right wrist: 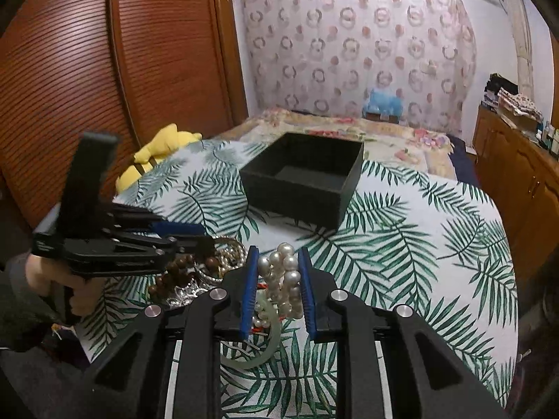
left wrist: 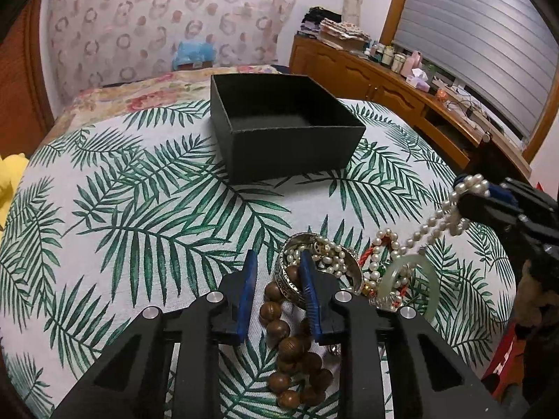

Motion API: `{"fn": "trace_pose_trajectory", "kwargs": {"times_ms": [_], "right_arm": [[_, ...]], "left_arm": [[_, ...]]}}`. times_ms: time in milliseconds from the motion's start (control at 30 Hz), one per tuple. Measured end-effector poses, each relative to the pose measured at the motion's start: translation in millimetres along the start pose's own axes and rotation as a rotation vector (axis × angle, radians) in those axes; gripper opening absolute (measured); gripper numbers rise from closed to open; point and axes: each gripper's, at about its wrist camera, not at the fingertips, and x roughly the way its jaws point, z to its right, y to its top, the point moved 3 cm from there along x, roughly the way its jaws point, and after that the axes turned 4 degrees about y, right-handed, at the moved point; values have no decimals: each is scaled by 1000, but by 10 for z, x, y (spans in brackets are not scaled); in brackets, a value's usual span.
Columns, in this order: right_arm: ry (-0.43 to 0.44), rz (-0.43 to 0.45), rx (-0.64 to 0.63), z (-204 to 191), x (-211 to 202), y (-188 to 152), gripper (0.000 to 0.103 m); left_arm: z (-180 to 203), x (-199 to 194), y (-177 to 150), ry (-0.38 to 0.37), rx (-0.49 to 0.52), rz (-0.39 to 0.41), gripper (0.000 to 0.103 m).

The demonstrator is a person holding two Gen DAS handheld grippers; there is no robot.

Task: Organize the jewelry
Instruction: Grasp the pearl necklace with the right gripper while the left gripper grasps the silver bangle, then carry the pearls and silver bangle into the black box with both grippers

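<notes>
Pearl strand (right wrist: 284,279) sits pinched between the right gripper's (right wrist: 278,291) fingers.

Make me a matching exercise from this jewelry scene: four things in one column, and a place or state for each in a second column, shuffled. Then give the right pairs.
Things:
1. pearl necklace
2. black box
3. wooden bead bracelet
4. jade bangle

Places or states:
A. lying between the left gripper's open fingers
B. open-topped, nothing visible inside
C. lifted between the right gripper's fingers
D. pale green ring in the tangled pile on the leaf-print cloth

Pairs: 1-C, 2-B, 3-A, 4-D
</notes>
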Motion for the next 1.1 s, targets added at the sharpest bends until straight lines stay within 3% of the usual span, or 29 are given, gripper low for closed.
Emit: {"fn": "trace_pose_trajectory", "kwargs": {"times_ms": [433, 467, 667, 1100], "right_arm": [[-8, 45, -10, 13, -175, 131, 25], [-13, 47, -9, 27, -185, 141, 25], [-15, 62, -5, 79, -243, 188, 25], [-26, 91, -27, 76, -357, 308, 25]], "left_arm": [[26, 72, 39, -12, 11, -7, 9], [21, 70, 35, -6, 14, -3, 4], [13, 24, 37, 6, 8, 18, 3], [44, -408, 205, 25, 7, 157, 4]]}}
